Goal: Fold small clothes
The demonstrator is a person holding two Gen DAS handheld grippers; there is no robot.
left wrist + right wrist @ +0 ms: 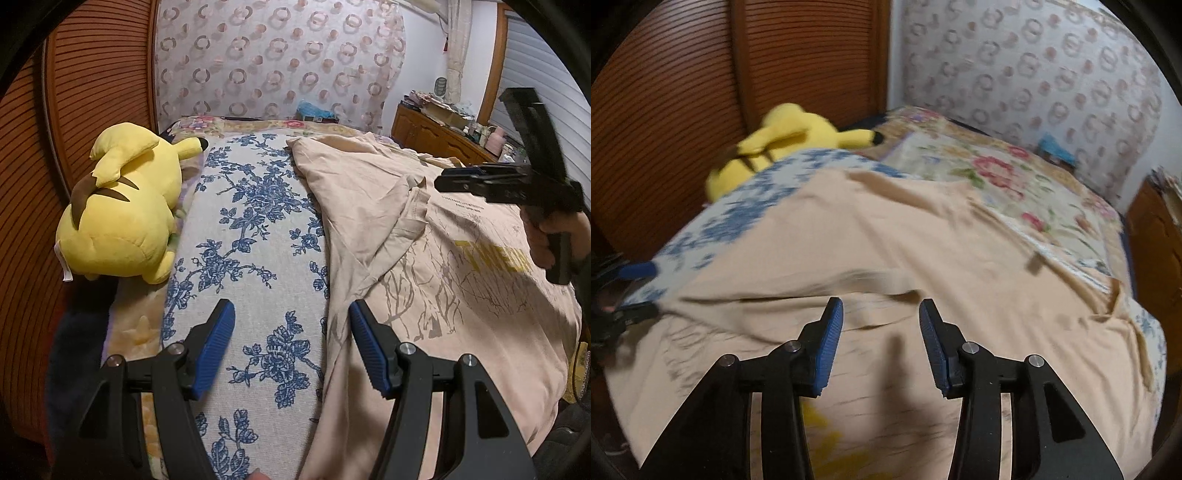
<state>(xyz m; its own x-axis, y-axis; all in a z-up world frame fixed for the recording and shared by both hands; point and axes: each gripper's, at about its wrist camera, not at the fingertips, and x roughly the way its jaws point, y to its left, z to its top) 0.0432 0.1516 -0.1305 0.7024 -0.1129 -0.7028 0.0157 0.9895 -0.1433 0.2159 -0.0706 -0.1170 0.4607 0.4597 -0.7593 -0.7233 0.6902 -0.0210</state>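
Two low, close fisheye views over a bed; both share the beige T-shirt (424,258) and yellow plush toy (125,206) at ten o'clock.

The left gripper (291,345) hovers with its blue ribbed pads wide apart over a white cloth printed with blue flowers (251,236), nothing between them. Just to its right lies a wrinkled beige T-shirt with a grey tree print and yellow lettering (424,266), over which the right gripper (448,181) hangs ahead at the far right. Ahead to its left a yellow plush toy (125,206) rests beside a brown slatted panel (85,92)
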